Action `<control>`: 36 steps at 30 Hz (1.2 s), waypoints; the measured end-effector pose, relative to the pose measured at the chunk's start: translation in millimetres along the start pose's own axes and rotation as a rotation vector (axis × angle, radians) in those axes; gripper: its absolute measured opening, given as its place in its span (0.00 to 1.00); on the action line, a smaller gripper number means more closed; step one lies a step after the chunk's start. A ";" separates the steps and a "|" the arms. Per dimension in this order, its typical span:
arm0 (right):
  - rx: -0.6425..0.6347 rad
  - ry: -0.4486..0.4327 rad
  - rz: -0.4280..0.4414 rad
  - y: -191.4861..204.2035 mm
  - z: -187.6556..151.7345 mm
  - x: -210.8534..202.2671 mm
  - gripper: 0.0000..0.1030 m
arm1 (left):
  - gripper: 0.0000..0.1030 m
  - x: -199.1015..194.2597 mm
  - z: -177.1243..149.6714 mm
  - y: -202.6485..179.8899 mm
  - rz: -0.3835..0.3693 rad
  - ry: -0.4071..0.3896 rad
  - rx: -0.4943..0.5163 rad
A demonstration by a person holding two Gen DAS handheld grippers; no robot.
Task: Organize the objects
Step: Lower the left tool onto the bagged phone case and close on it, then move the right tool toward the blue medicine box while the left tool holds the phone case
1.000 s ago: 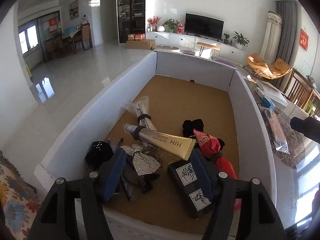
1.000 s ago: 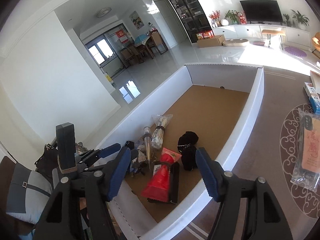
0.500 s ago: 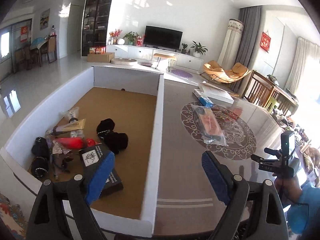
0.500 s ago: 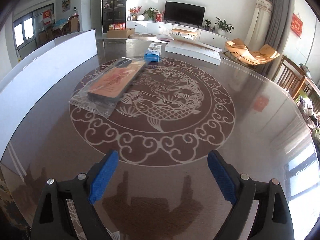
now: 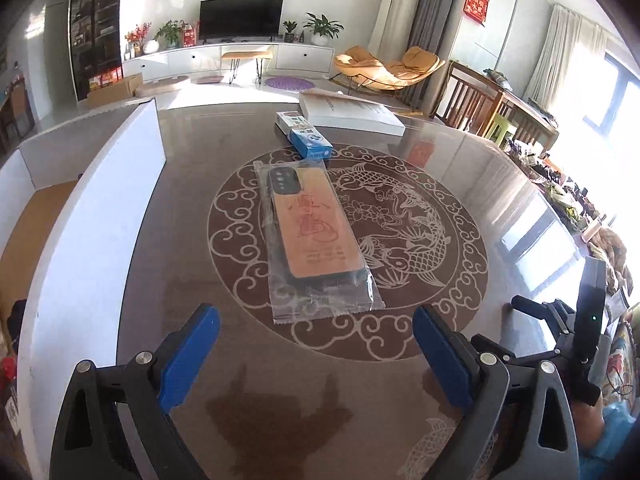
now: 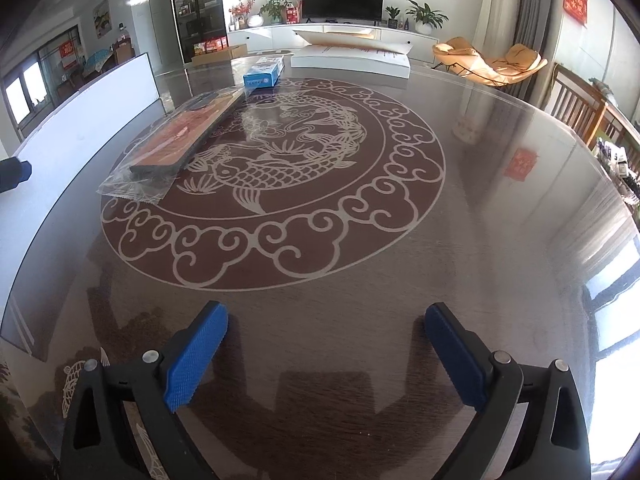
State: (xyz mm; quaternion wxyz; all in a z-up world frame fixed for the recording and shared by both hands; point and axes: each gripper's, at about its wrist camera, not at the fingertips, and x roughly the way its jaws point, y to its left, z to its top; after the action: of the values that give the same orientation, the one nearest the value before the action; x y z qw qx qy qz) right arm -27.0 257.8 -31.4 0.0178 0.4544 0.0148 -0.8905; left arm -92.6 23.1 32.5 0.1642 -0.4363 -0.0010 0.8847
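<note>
The left gripper (image 5: 316, 344) hangs over the table (image 5: 500, 208) with its jaws spread wide and nothing between them. Just ahead of it, centred between the fingers, lies a phone case (image 5: 310, 228) sealed in a clear bag, flat on the fish medallion. To its left stands the white-walled box (image 5: 100, 216); only a strip of its brown floor and dark and red scraps at the near edge show. The right gripper (image 6: 326, 344) is likewise spread and empty, over bare table, with the phone case well ahead to its left. Farther off sit a small blue box (image 5: 310, 142), then a white flat box (image 5: 348, 114).
</note>
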 end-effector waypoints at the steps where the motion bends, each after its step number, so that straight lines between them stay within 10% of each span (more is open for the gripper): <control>1: 0.001 0.001 0.001 0.2 0.0 0.4 0.97 | 0.95 14.5 12.2 -0.4 0.002 0.016 0.007; 15: 0.001 0.001 0.002 0.8 0.1 1.9 0.97 | 1.00 151.1 67.9 -4.0 0.161 0.187 0.037; 17: 0.001 0.001 0.002 1.1 0.4 1.7 0.97 | 0.99 149.8 66.1 -0.8 0.162 0.157 0.030; 20: 0.001 0.001 0.002 0.7 0.3 2.2 0.97 | 0.72 135.9 55.1 7.7 0.179 0.072 0.015; 36: 0.001 0.002 0.000 0.7 -0.1 3.4 0.97 | 0.81 56.7 -32.9 54.5 0.309 0.033 -0.141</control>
State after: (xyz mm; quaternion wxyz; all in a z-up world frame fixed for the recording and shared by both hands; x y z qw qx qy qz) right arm -28.9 257.0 -34.2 0.0176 0.4551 0.0142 -0.8901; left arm -115.0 -16.7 -39.6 -0.0049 -0.4562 0.0069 0.8898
